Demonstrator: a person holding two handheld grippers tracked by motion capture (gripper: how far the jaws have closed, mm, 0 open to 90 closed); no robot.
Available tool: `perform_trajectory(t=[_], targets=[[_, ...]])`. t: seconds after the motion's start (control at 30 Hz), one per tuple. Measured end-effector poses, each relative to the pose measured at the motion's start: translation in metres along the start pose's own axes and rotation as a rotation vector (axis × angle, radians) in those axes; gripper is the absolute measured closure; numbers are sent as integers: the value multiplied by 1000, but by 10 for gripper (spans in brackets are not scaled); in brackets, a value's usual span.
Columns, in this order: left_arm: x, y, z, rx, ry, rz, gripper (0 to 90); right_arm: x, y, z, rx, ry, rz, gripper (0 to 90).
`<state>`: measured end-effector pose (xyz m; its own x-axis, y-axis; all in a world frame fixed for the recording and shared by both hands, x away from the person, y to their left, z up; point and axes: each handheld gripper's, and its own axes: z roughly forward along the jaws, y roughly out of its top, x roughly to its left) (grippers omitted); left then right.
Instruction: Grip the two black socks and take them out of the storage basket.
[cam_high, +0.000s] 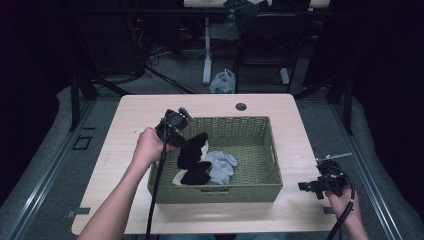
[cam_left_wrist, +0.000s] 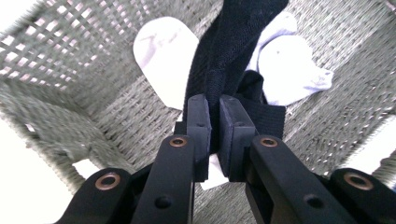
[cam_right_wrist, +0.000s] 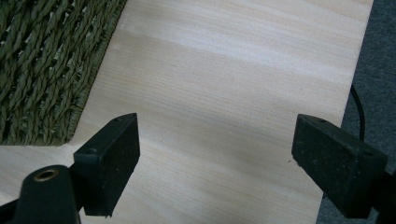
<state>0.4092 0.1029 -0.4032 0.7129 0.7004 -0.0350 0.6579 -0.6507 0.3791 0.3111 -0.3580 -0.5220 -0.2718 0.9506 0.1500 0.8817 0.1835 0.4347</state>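
Note:
A green woven basket stands in the middle of the wooden table. Inside it lie a black sock, a white sock and a grey sock. My left gripper hangs over the basket's left part, shut on another black sock that dangles from it. In the left gripper view the pads pinch the black fabric. My right gripper rests low at the table's right front corner, open with nothing between its pads.
The basket's corner lies just left of the right gripper. A round cable hole sits in the table's far side. A plastic bag and desk legs stand on the floor beyond.

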Motion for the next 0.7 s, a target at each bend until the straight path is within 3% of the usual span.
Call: perform_trajectory(t=[0.3,0.7], targets=[[0,9,-25,-13,25,16,844,0,0,0,6,0,-5,149],[-1,20,-46,-23,56,47,863,0,0,0,3,1,-5,149]])
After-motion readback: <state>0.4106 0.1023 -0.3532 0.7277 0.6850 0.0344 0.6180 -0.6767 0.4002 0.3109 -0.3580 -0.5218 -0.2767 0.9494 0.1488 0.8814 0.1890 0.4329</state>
